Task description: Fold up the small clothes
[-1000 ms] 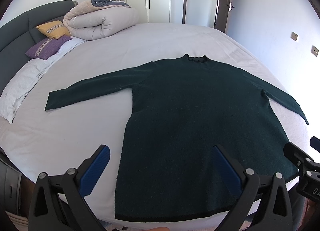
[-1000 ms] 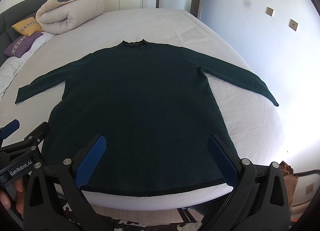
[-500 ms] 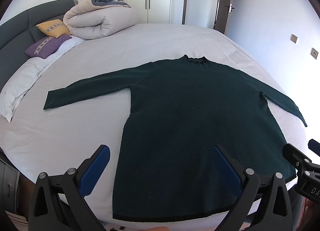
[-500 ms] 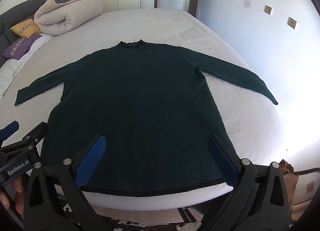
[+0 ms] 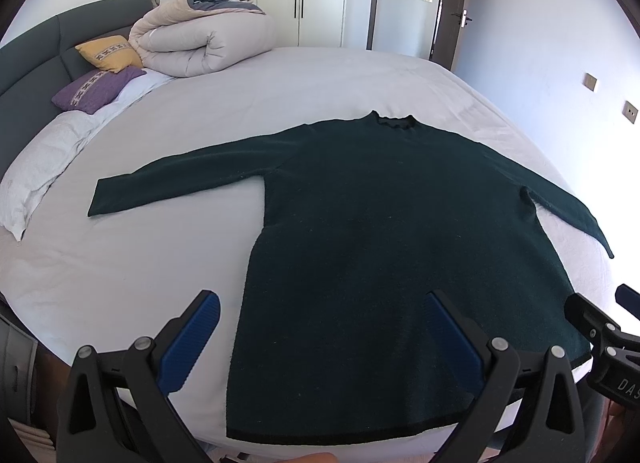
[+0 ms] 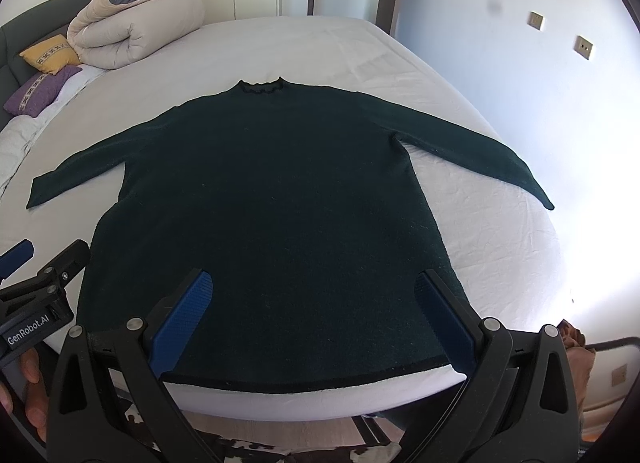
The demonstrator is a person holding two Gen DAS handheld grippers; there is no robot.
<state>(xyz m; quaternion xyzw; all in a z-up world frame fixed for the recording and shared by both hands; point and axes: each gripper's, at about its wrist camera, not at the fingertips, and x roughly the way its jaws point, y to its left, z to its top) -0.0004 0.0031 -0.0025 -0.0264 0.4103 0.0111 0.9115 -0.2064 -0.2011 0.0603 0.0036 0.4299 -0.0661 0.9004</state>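
A dark green long-sleeved sweater [image 5: 384, 247] lies flat on the white bed [image 5: 132, 263], collar away from me, hem at the near edge, both sleeves spread out. It also shows in the right wrist view [image 6: 272, 215]. My left gripper [image 5: 320, 339] is open and empty, hovering above the hem's left part. My right gripper [image 6: 316, 319] is open and empty, above the hem's middle and right part. Each gripper shows at the edge of the other's view.
A rolled duvet [image 5: 208, 43] and yellow [image 5: 110, 53] and purple pillows [image 5: 96, 89] lie at the headboard on the far left. A wall [image 6: 540, 63] runs close along the bed's right side. White sheet lies bare left of the sweater.
Both grippers have drifted slightly; the sweater sits a little lower and closer in the views. Both stay open, and the sweater has not moved on the bed.
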